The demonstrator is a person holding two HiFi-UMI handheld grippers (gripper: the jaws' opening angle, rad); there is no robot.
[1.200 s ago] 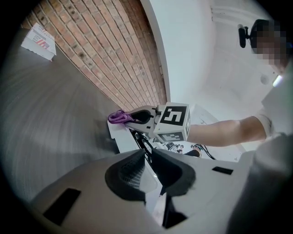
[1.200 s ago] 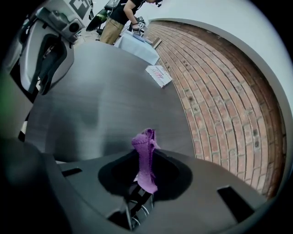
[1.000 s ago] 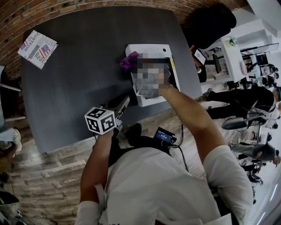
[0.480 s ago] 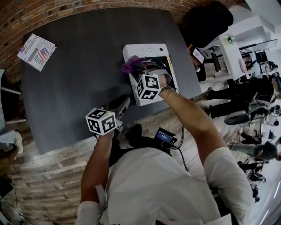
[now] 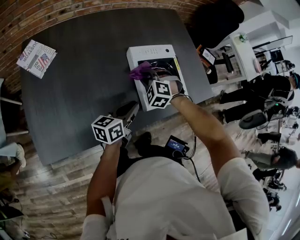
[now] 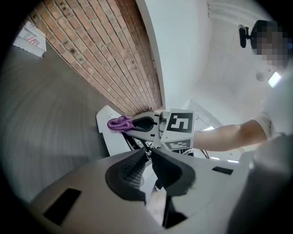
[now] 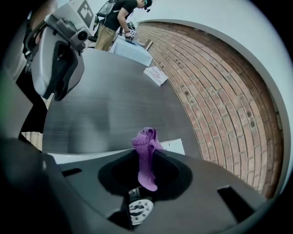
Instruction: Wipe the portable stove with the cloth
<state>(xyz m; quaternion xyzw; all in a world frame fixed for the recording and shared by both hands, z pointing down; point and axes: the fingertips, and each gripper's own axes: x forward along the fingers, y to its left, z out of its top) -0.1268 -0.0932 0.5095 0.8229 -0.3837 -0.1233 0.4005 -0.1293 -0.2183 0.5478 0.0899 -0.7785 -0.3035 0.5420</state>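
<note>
The right gripper [image 5: 146,77] pinches the purple cloth [image 5: 139,71] against the left edge of the white portable stove [image 5: 151,51]. The left gripper [image 5: 132,109], jaws together and empty, hovers near the stove's front-left corner.

Dark table [image 5: 79,84], brick wall [image 5: 70,11] up top.
Flag-print booklet [image 5: 36,55] lying at the table's upper-left corner; wood floor [image 5: 47,187] fills lower left.
</note>
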